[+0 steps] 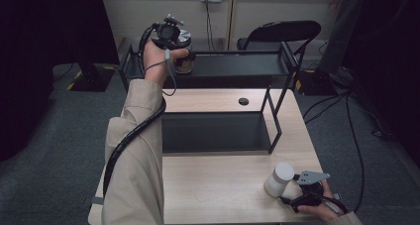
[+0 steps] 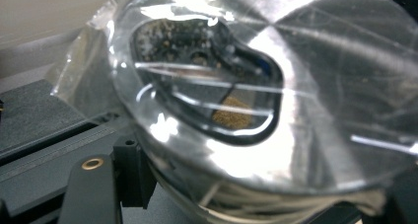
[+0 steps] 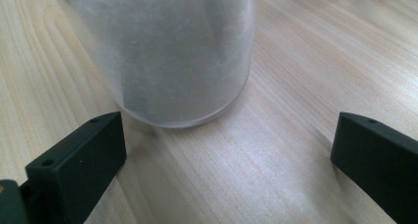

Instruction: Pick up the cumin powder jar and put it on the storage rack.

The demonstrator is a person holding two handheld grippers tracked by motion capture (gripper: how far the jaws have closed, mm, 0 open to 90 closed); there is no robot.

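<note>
A glass jar point(image 1: 184, 62) with brownish contents and a shiny silver lid point(image 2: 276, 86) is at the left end of the black rack's top shelf point(image 1: 237, 65). My left gripper point(image 1: 179, 50) is shut on this jar, held high by the person's raised left hand; whether the jar rests on the shelf I cannot tell. One black jaw of it rises at the lower left of the left gripper view, right against the jar. A white frosted jar point(image 3: 167, 51) stands on the wooden table point(image 1: 223, 185) at the front right. My right gripper point(image 1: 289, 189) sits just behind it, open, its fingertips point(image 3: 74, 165) short of the jar's base.
The two-tier black metal rack point(image 1: 218, 131) takes up the table's middle and back. A small dark round hole point(image 1: 243, 101) marks the tabletop behind the lower shelf. A black folding chair point(image 1: 282, 32) stands behind the rack. Cables point(image 1: 356, 136) run across the floor at right.
</note>
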